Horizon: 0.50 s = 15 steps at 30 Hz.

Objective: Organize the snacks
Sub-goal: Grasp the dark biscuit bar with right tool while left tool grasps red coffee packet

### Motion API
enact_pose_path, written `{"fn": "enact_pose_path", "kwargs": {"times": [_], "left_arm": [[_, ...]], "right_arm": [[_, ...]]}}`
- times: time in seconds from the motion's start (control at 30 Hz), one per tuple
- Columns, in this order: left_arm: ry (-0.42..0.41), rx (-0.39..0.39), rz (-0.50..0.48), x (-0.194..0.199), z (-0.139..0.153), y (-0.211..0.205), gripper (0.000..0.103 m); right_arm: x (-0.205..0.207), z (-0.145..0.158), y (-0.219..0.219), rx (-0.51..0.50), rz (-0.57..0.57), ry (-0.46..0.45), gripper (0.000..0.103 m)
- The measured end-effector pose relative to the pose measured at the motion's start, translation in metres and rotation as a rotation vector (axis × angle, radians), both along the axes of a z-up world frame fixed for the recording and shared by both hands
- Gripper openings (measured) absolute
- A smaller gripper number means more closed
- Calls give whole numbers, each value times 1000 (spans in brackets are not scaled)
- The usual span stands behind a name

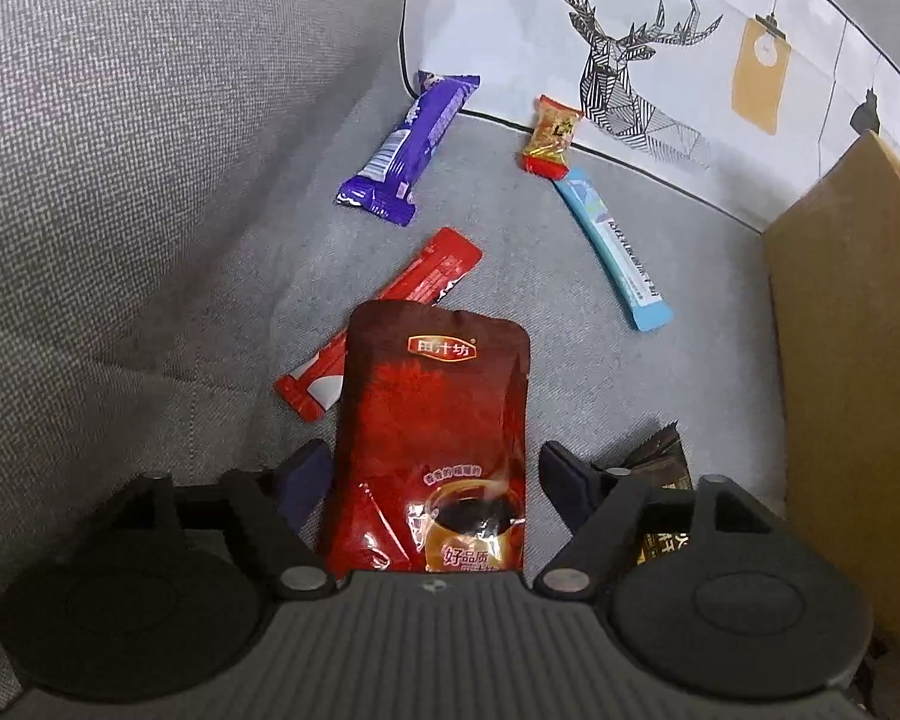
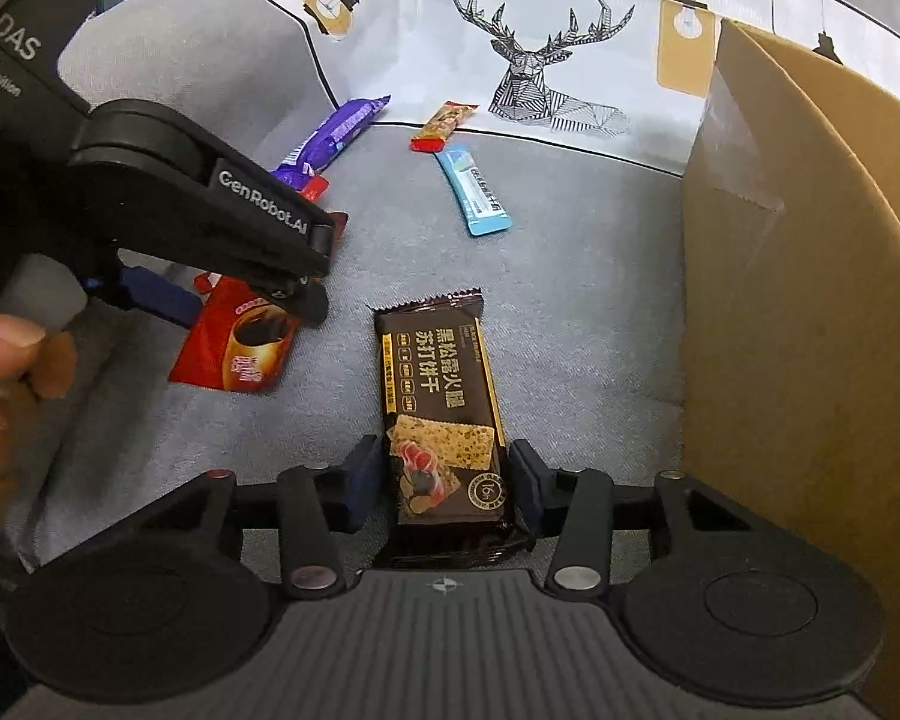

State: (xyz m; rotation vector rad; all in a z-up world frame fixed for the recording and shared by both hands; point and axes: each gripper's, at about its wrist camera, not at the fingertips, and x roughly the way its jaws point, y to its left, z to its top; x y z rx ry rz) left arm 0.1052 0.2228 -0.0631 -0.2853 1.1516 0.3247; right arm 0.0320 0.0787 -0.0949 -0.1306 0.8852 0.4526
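Snacks lie on a grey sofa seat. My left gripper (image 1: 429, 474) is open with its jaws on either side of a dark red pouch (image 1: 432, 420), which also shows in the right wrist view (image 2: 240, 342). My right gripper (image 2: 444, 480) is open around a dark brown cracker pack (image 2: 441, 408); the jaws stand close beside it, and its corner shows in the left wrist view (image 1: 660, 462). Farther off lie a red stick sachet (image 1: 402, 294), a purple bar (image 1: 408, 144), a small red-orange candy (image 1: 549, 132) and a light blue stick (image 1: 615, 246).
A cardboard box (image 2: 810, 300) stands at the right, its wall (image 1: 852, 360) close to both grippers. A white deer-print cushion (image 2: 540, 48) leans at the back. The sofa's grey backrest (image 1: 120, 150) rises at the left. The left gripper's body (image 2: 210, 204) fills the right view's left side.
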Motion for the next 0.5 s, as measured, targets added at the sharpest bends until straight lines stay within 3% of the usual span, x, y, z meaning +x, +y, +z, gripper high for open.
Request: {"fn": "enact_pose_path", "kwargs": {"times": [0.37, 0.43, 0.5], "left_arm": [[34, 36, -13, 4, -8, -2, 85], [35, 47, -26, 5, -9, -4, 85], [36, 66, -40, 5, -9, -7, 80]], "right_arm": [[2, -4, 3, -30, -2, -13, 52], [1, -3, 4, -32, 3, -20, 44], [1, -4, 4, -38, 7, -27, 44]]}}
